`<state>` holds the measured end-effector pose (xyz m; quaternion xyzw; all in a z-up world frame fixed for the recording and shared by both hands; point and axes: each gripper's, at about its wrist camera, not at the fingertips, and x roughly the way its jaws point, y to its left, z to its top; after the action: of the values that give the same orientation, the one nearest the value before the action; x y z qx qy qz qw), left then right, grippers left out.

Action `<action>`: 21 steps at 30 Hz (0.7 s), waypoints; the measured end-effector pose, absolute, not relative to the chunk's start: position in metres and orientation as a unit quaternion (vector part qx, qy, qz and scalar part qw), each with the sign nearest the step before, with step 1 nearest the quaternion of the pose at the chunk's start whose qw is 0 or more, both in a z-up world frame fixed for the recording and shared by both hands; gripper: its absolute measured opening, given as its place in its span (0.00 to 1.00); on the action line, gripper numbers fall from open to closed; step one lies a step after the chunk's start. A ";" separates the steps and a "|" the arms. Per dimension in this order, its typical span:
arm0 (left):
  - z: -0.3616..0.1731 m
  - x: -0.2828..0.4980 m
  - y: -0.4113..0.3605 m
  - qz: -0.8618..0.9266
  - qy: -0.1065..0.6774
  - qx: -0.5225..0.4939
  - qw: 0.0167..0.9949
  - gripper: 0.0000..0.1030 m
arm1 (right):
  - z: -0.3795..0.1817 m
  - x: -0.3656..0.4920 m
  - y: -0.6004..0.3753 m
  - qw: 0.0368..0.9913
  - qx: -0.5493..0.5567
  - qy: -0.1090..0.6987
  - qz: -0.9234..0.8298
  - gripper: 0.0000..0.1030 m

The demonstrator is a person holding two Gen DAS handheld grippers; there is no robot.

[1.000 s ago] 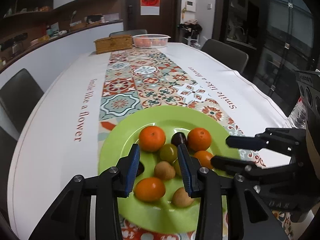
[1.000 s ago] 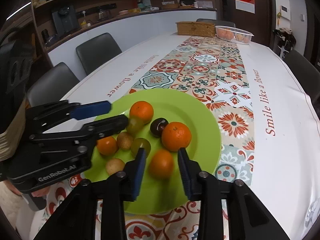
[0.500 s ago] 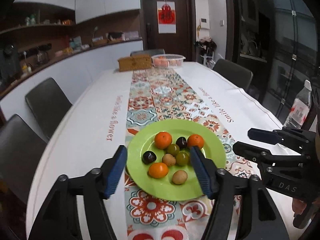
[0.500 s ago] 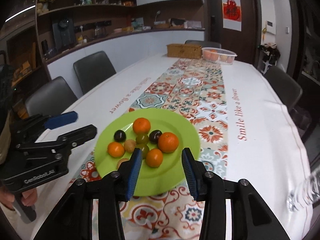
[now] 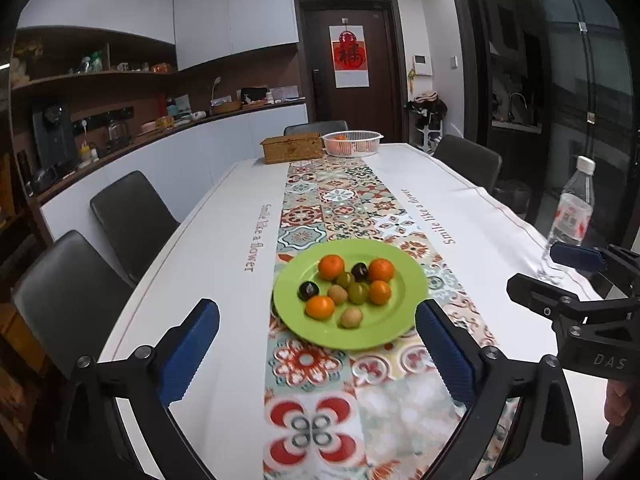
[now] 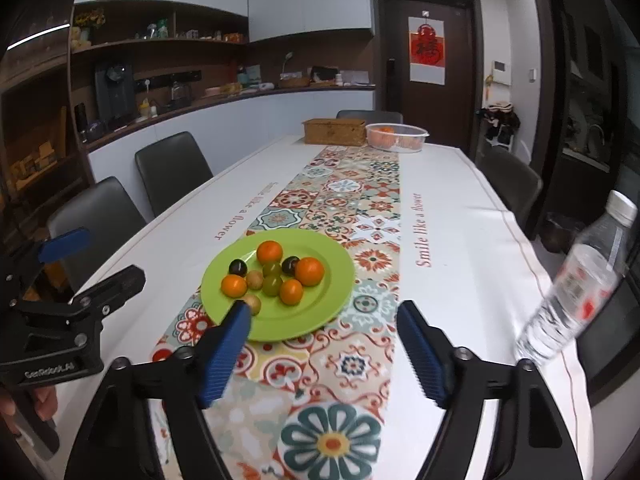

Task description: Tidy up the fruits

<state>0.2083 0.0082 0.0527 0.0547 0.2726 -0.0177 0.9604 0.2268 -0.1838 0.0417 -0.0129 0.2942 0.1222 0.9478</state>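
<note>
Both my grippers hang above the near end of the table, off the fruit. Left gripper [image 5: 318, 344] has its jaws spread wide and empty – right gripper [image 6: 322, 346] likewise, nothing between the pads. Green plate [image 5: 404, 312] sits on the patterned runner [image 5: 320, 400]. On the plate, in the left view: four oranges [image 5: 331, 267], two dark plums [image 5: 308, 290], two green fruits [image 5: 358, 293], two brownish ones [image 5: 351, 317], clustered and touching at centre. Water bottle [image 5: 570, 220] at 2 o'clock of the plate near the table edge; white basket [image 5: 352, 143] and wicker box [image 5: 292, 147] at 12, far end.
</note>
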 end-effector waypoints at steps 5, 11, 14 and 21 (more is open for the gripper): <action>0.054 0.184 0.005 -0.025 0.277 0.043 0.959 0.98 | 0.047 0.200 -0.189 0.951 -0.019 0.286 0.115 0.78; 0.057 0.156 0.000 -0.028 0.279 0.038 0.959 0.98 | 0.052 0.172 -0.194 0.956 -0.032 0.273 0.105 0.82; 0.058 0.146 -0.001 -0.027 0.277 0.034 0.960 0.98 | 0.053 0.161 -0.195 0.957 -0.034 0.270 0.106 0.82; 0.063 0.121 -0.003 -0.026 0.270 0.029 0.962 0.98 | 0.055 0.138 -0.197 0.957 -0.032 0.266 0.111 0.82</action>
<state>0.1212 -0.0033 0.0626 0.0290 0.2702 -0.0260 0.9620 0.1382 -0.1970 0.0551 -0.0320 0.2656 0.1112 0.9571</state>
